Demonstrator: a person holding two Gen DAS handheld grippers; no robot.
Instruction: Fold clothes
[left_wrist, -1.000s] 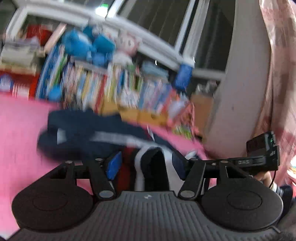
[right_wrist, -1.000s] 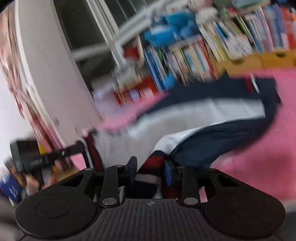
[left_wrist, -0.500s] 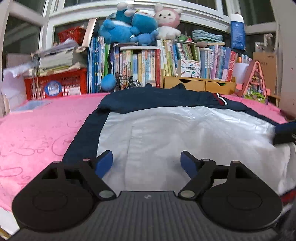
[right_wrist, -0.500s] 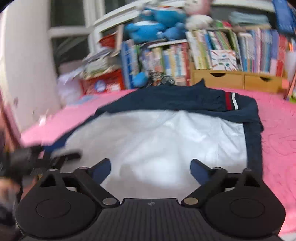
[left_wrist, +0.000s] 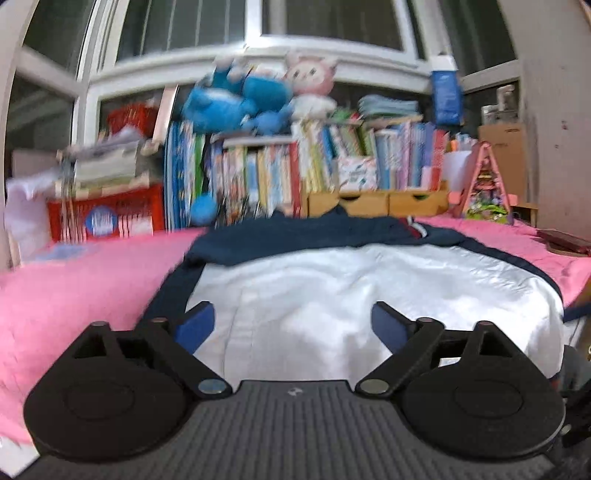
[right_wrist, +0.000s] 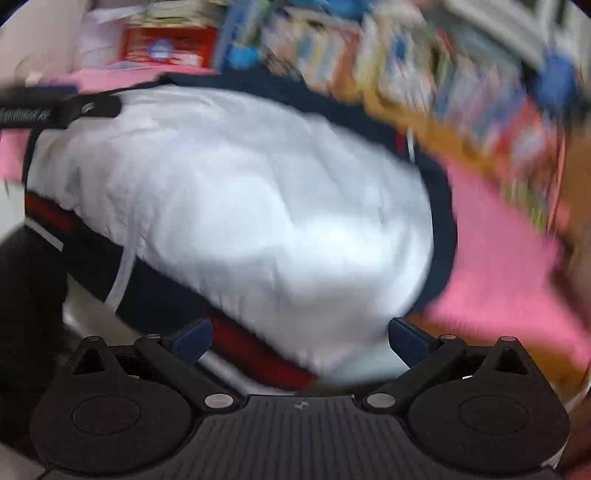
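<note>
Pink bedspread (left_wrist: 85, 280) bears jacket (left_wrist: 351, 288) beyond both opening fingers (left_wrist: 194, 325).

A second ago both grippers pinched bunched folds of the jacket (left_wrist: 332, 295) in the air. Now the jacket lies spread on the pink bedcover (left_wrist: 74, 280), its white lining up and its navy collar toward the bookshelf (left_wrist: 295, 173). The left gripper (left_wrist: 291, 321) has let go, its jaws opening wide over the near edge with no cloth pinched. The right gripper (right_wrist: 299, 336) has released too, its jaws opening, and now tilts down over the red-striped hem (right_wrist: 258, 350).
</note>
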